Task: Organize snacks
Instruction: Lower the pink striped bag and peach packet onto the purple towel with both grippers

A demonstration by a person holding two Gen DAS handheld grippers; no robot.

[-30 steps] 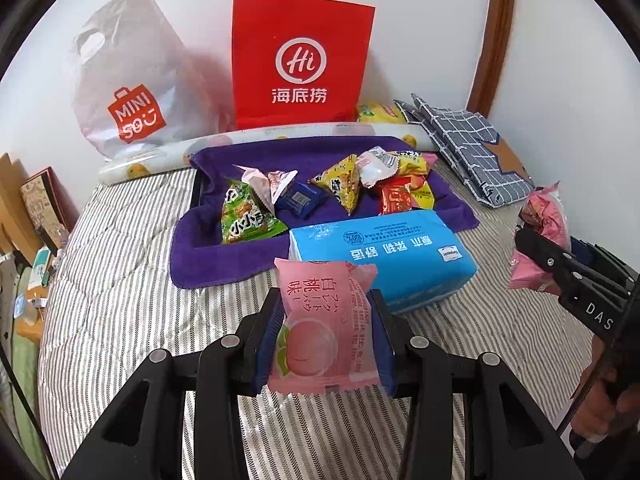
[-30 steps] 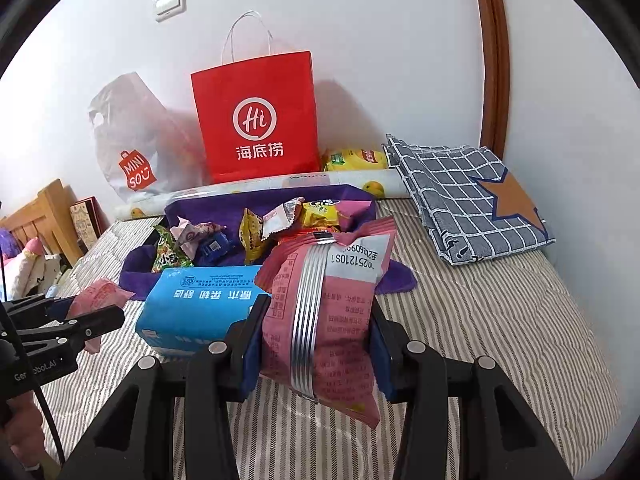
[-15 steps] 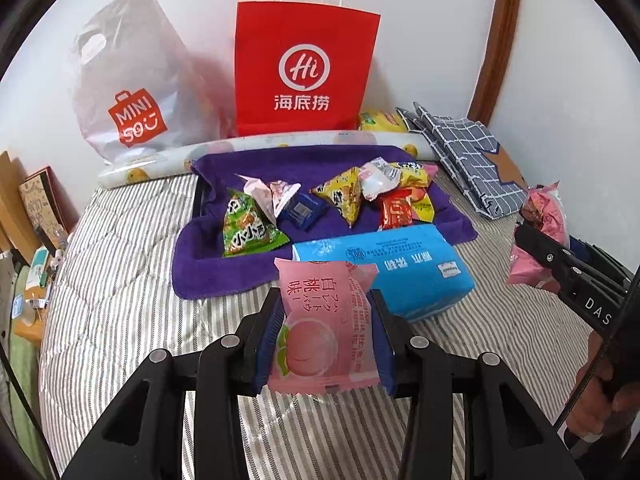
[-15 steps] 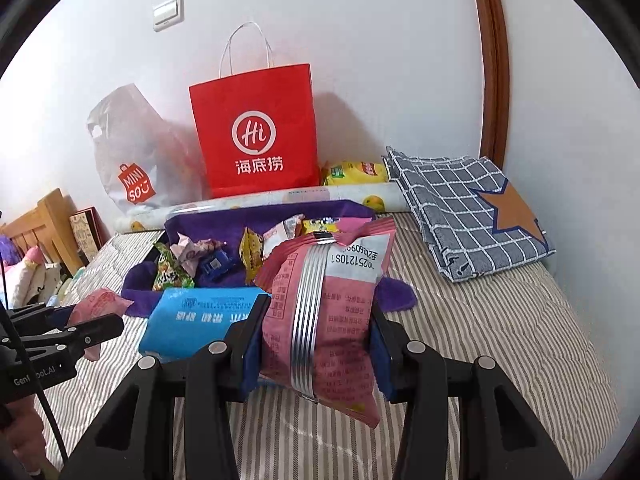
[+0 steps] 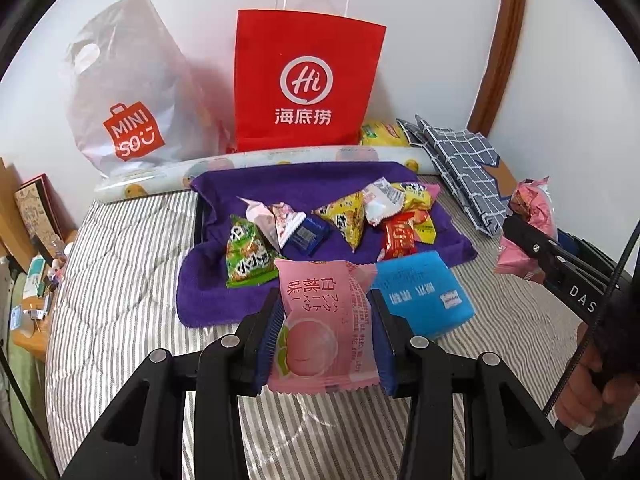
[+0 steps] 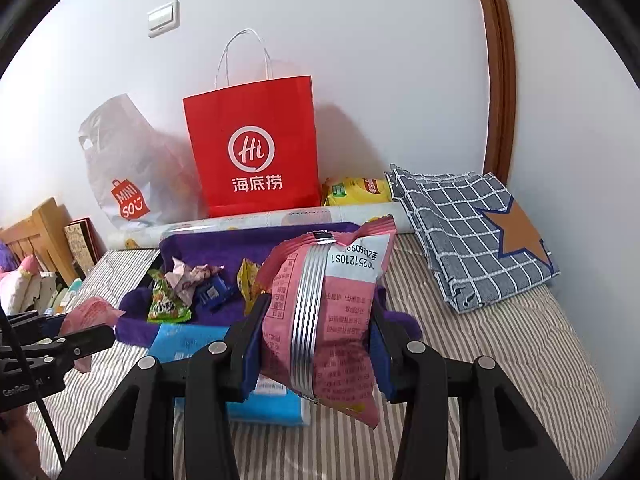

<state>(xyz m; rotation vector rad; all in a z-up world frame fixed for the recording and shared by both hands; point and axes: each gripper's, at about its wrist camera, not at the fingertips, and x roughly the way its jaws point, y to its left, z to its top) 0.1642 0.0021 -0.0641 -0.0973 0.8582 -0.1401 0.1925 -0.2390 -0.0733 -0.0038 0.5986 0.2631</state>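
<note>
My left gripper is shut on a pale pink peach snack packet, held above the striped bed. My right gripper is shut on a larger pink snack bag with a silver seam facing me. That same bag shows at the right edge of the left wrist view, and the peach packet at the left of the right wrist view. Several small snack packets lie on a purple towel ahead. A red paper bag and a white plastic bag stand against the wall.
A blue tissue pack lies at the towel's near edge. A rolled patterned mat lies along the wall, a yellow chip bag beside the red bag. A folded checked cloth lies at right. A cluttered bedside shelf stands left.
Both grippers have risen and drawn back a little with their packets still held. The towel and the bags now sit lower and smaller in both views.
</note>
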